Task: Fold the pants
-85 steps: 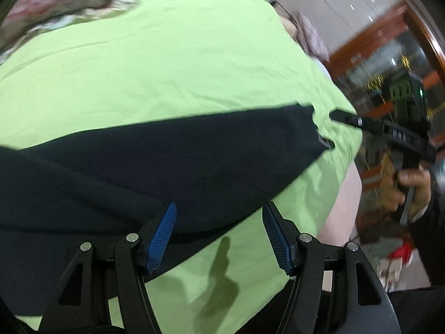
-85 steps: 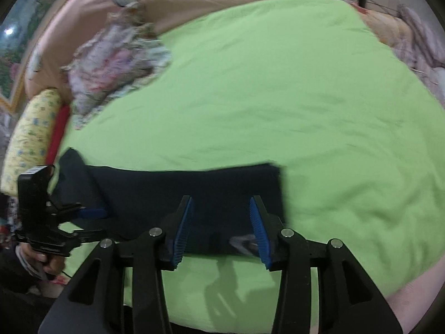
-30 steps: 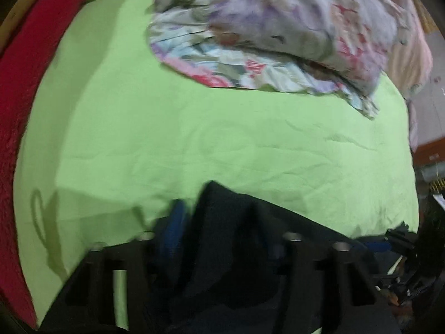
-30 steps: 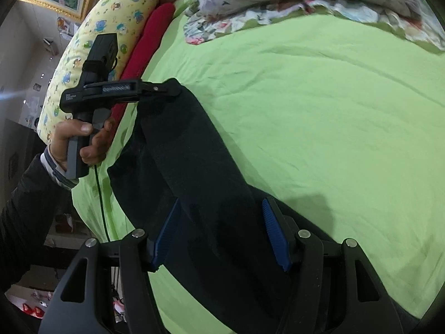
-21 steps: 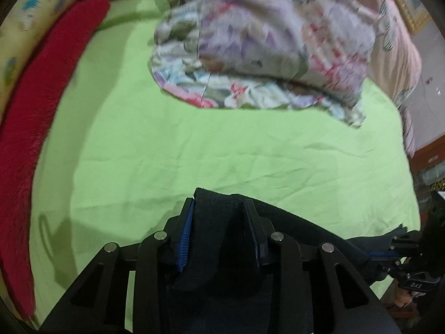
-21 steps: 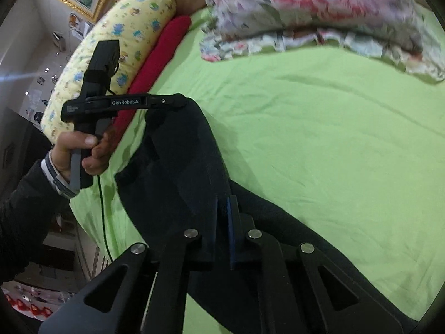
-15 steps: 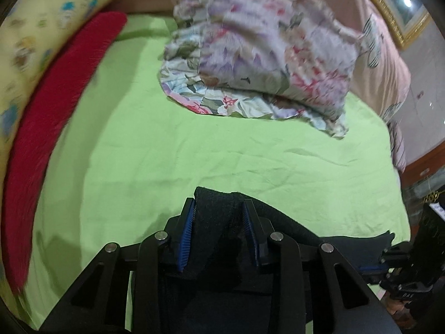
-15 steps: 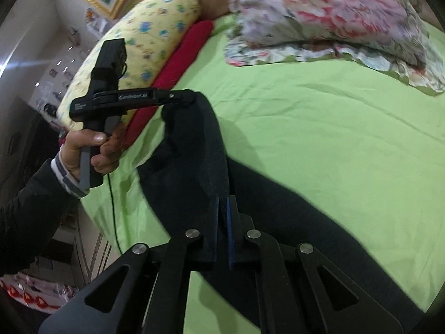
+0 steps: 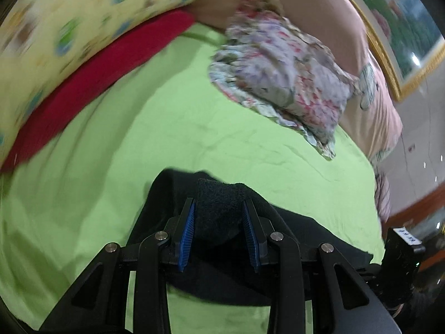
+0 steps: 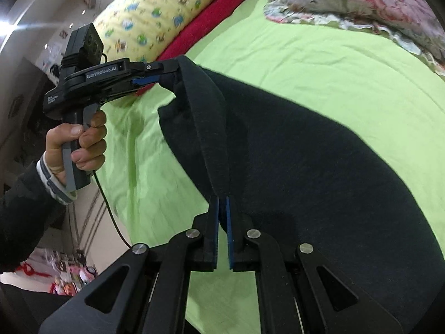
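Black pants (image 10: 319,167) clamped; left hand (image 10: 78,139) right-view only.

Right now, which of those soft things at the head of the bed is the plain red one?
The long red cushion, lying on the green sheet between the yellow cartoon-print pillow and the crumpled floral bedding. Only it has no pattern.

Green sheet (image 9: 172,128), yellow pillow (image 10: 167,8), floral quilt (image 9: 286,80)

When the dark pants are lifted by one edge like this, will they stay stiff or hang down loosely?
Probably loosely: the dark pants sag between the left hand-held gripper and the right hand-held gripper. They look thick and fleecy, so likely not slippery. The rest would probably drag over the green sheet.
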A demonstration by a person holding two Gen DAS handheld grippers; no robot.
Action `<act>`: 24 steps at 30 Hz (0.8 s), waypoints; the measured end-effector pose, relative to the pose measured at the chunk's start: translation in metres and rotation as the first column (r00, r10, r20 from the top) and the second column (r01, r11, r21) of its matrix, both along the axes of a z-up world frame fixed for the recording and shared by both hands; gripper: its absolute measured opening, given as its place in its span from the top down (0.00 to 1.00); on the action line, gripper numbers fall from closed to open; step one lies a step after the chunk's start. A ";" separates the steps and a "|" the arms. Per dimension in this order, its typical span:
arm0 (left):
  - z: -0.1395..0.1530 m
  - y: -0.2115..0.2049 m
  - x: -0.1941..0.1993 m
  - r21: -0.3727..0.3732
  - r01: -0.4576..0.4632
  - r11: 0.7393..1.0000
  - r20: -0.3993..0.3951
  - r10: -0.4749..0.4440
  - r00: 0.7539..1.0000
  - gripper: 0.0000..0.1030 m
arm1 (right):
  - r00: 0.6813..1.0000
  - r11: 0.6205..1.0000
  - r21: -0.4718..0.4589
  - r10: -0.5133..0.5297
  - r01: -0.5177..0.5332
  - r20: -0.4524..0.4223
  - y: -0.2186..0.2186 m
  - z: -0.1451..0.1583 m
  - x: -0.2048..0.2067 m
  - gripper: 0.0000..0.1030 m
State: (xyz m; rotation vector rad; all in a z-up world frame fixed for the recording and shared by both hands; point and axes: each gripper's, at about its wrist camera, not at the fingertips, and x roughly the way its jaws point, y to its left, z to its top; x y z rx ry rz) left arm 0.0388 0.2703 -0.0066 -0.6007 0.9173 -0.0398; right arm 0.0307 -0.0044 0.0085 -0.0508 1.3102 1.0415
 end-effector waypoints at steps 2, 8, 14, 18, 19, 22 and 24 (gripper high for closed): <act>-0.006 0.003 -0.010 -0.004 -0.024 1.000 -0.010 0.024 1.000 0.66 | 1.000 1.000 -0.013 0.008 -0.008 0.000 0.005 -0.005 -0.003 0.94; -0.015 0.015 -0.035 -0.023 -0.114 0.993 -0.046 0.113 0.993 0.56 | 0.999 1.000 -0.019 0.003 -0.004 -0.054 0.011 -0.016 -0.005 0.89; -0.005 0.019 -0.058 -0.043 -0.193 0.980 -0.051 0.191 0.980 0.37 | 0.999 1.000 0.013 0.000 0.001 -0.053 0.009 -0.007 -0.007 0.68; 0.004 0.009 -0.066 -0.051 -0.200 0.978 -0.049 0.198 0.979 0.34 | 0.998 0.997 0.061 -0.050 0.053 -0.041 0.002 0.004 0.000 0.55; 0.004 0.006 -0.065 -0.053 -0.200 0.978 -0.054 0.198 0.979 0.34 | 0.997 0.996 0.064 -0.061 0.063 -0.041 0.001 0.007 0.003 0.55; -0.001 -0.002 -0.066 -0.071 -0.204 0.976 -0.075 0.199 0.977 0.33 | 0.994 0.991 0.079 -0.105 0.108 -0.040 -0.005 0.013 0.011 0.55; -0.008 -0.006 -0.065 -0.084 -0.207 0.975 -0.105 0.198 0.974 0.33 | 0.990 0.987 0.081 -0.135 0.138 -0.040 -0.011 0.015 0.018 0.55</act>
